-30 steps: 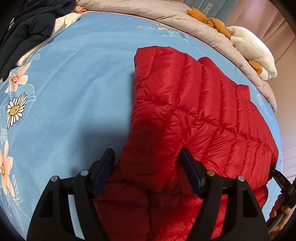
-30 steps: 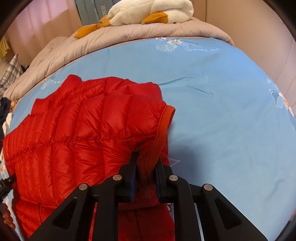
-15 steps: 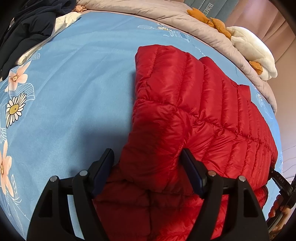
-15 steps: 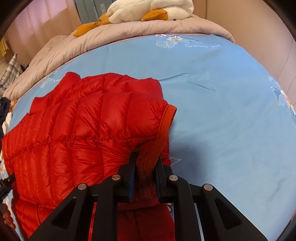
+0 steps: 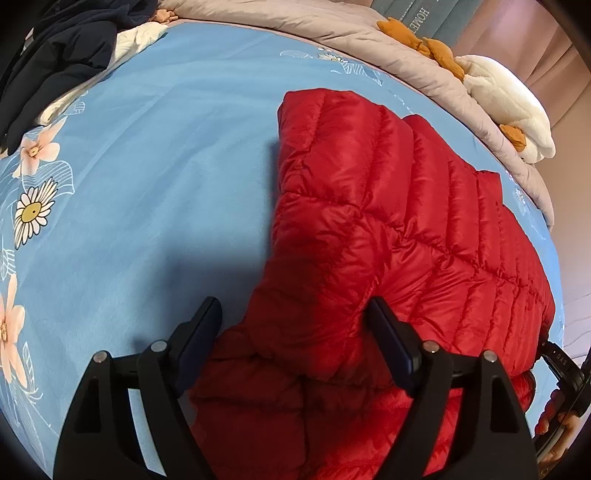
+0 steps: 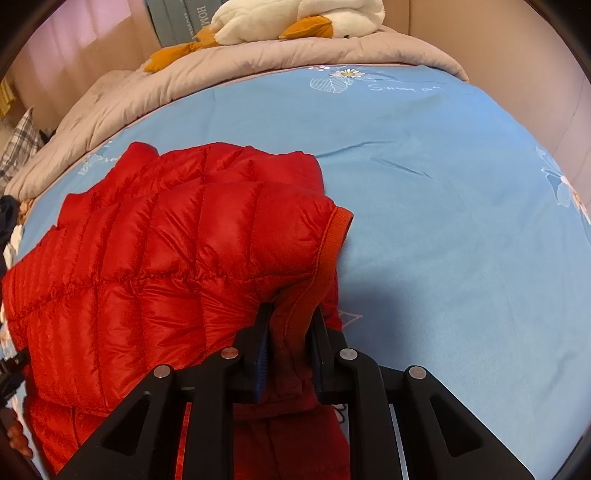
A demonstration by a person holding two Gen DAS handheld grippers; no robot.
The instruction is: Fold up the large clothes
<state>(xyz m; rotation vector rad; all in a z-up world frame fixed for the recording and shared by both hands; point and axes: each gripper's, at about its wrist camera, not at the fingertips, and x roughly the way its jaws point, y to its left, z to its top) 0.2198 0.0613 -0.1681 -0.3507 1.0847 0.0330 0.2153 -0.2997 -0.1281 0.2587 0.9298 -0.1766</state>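
A red quilted down jacket [image 5: 388,229] lies partly folded on the blue flowered bed sheet [image 5: 155,155]. My left gripper [image 5: 295,321] is open, its fingers standing wide on either side of a folded jacket edge. In the right wrist view the jacket [image 6: 166,258] fills the left half. My right gripper [image 6: 291,325] is shut on the jacket's edge by the orange-trimmed hem [image 6: 334,232], holding it slightly raised over the lower layer.
A grey quilt [image 6: 221,70] runs along the head of the bed with a white and orange plush duck [image 6: 295,18] on it. Dark and white clothes [image 5: 62,59] are piled at the far left corner. A wall [image 6: 517,66] borders the right side.
The right gripper has carried the held jacket edge slightly forward and its jaws have eased a little wider. The left gripper stays open in place.
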